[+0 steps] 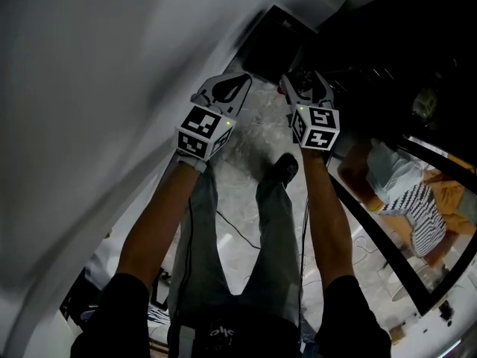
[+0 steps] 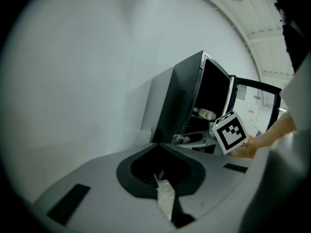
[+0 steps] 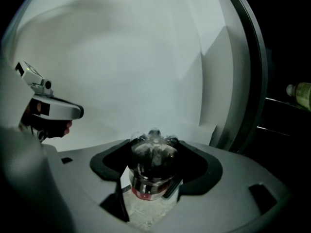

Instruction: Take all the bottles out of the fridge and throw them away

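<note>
Bottles, two counted. One clear bottle (image 3: 153, 169) sits in the right gripper (image 3: 153, 147), jaws clamped on its body, base pointing forward. Left gripper (image 2: 158, 144) has its jaws pressed together with nothing between them. Both grippers are side by side near the one black fridge (image 2: 184, 101), door open. Second bottle (image 2: 206, 114) lies on its side on a fridge shelf. Crumpled clear item (image 2: 182, 139) one level lower, can't identify.

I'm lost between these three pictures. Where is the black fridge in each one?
Head view: fridge at top centre, a dark box.
Left gripper view: fridge right of centre, door open.
Right gripper view: fridge at far right edge, right of the held bottle.
Shared landmark: the white wall on its left in all three.
</note>
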